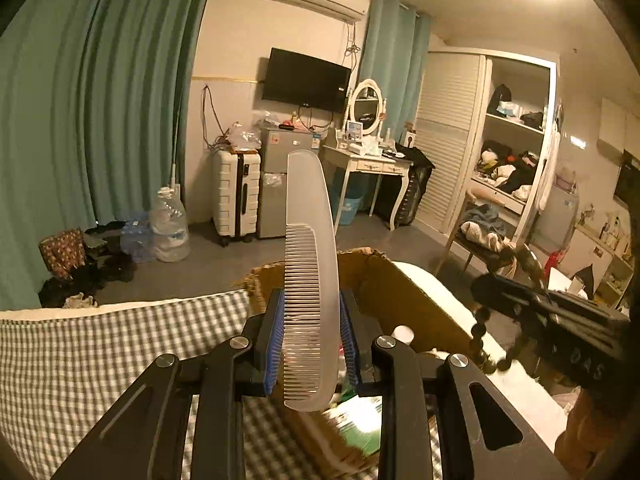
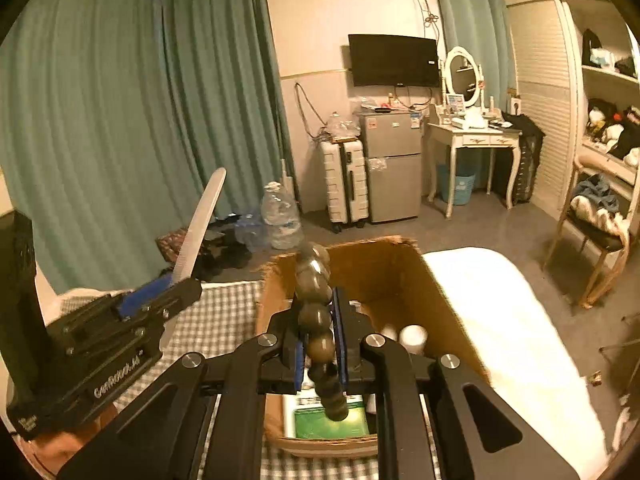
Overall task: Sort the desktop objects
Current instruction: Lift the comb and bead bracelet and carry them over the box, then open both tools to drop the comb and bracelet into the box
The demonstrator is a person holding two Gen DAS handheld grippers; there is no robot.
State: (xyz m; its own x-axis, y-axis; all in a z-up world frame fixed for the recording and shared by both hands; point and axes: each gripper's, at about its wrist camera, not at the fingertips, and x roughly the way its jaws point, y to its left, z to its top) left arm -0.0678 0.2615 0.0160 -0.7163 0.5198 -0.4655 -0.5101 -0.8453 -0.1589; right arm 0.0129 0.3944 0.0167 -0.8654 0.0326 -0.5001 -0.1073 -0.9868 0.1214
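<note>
My left gripper is shut on a translucent white comb that stands upright between the blue pads, teeth to the left. It is held above the near edge of an open cardboard box. The comb also shows in the right wrist view, in the left gripper. My right gripper is shut on a string of dark round beads, held over the cardboard box. The beads also show in the left wrist view. The box holds a green packet and a white bottle cap.
The box sits on a checkered cloth beside a white cushion. Behind are a grey floor, a suitcase, a small fridge, water bottles, a dressing table, a chair and an open wardrobe.
</note>
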